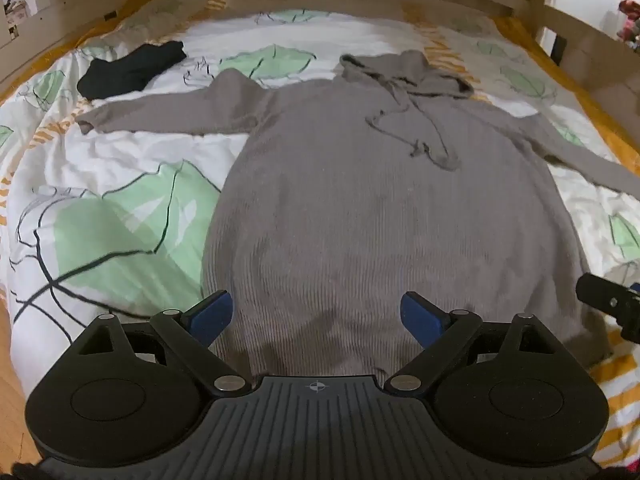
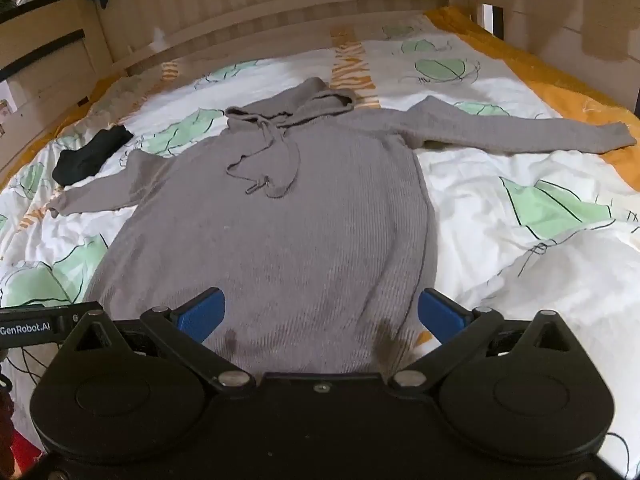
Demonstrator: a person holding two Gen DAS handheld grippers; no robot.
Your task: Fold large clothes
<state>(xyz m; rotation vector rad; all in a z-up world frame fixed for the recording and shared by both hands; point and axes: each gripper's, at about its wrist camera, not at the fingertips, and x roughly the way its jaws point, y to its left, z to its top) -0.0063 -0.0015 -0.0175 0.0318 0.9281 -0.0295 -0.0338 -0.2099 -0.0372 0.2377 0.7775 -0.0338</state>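
Hoodie (image 1: 360, 208) hem hidden behind grippers

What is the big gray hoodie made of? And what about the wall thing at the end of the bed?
The gray hoodie looks like soft ribbed knit, maybe cotton or wool: fine lines run down it and it lies limp and matte. The headboard looks like pale wood, with straight slats and a dull light-brown finish. The bed cover under the hoodie looks like thin printed cotton, since it wrinkles easily.
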